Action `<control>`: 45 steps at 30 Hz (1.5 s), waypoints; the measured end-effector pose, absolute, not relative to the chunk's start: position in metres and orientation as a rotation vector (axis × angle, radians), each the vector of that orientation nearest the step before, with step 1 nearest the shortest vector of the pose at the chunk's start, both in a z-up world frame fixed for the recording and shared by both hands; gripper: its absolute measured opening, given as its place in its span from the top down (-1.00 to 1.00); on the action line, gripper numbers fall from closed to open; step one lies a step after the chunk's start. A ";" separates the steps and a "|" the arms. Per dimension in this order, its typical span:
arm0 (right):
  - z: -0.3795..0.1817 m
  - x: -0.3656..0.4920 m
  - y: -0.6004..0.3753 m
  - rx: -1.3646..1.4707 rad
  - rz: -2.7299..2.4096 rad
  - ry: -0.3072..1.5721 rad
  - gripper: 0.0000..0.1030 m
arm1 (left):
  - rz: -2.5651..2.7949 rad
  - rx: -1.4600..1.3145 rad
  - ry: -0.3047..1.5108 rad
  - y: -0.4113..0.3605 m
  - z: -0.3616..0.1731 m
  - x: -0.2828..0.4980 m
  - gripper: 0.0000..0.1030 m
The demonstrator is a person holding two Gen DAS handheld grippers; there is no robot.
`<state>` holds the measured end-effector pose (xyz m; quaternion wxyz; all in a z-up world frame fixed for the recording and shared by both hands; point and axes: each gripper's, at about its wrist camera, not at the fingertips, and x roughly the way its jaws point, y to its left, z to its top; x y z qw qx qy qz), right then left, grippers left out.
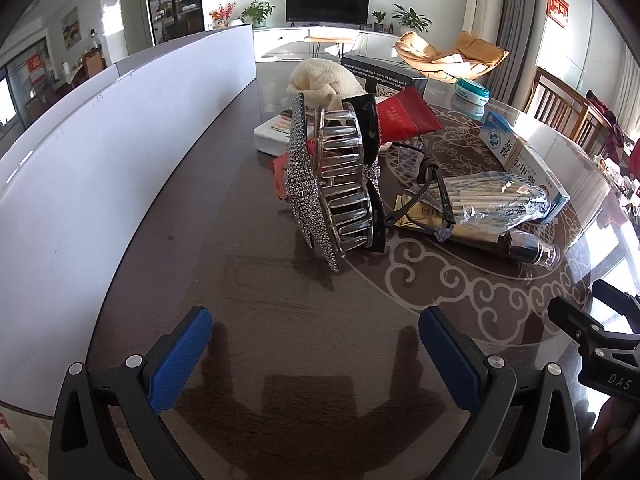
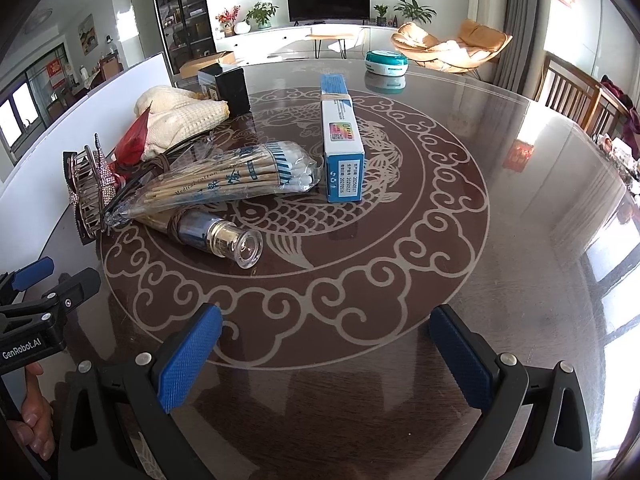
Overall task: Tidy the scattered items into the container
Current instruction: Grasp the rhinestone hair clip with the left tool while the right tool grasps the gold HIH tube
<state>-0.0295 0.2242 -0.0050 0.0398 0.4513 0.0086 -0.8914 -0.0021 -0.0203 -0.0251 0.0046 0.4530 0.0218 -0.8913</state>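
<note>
A rhinestone hair claw [image 1: 332,180] stands on the dark table just ahead of my left gripper [image 1: 316,356], which is open and empty. Behind it lie a red packet [image 1: 404,118], a cream cloth [image 1: 328,76], a bag of cotton swabs [image 1: 496,200] and a small glass bottle [image 1: 528,252]. A tall white container wall [image 1: 100,152] runs along the left. My right gripper [image 2: 328,356] is open and empty, near the bottle [image 2: 224,236], the swabs [image 2: 228,184] and a blue-white box [image 2: 342,148]. The claw [image 2: 90,196] sits at the left.
A black box [image 2: 232,88] stands behind the cloth [image 2: 180,116]. A teal round case [image 2: 386,62] sits at the table's far edge. Wooden chairs [image 2: 576,92] stand to the right. The left gripper's body [image 2: 40,312] shows at the right wrist view's left edge.
</note>
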 end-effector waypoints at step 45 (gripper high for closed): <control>-0.013 -0.135 0.118 1.199 -2.269 0.380 -1.00 | -2.771 1.451 0.014 -0.022 -0.028 0.005 -1.00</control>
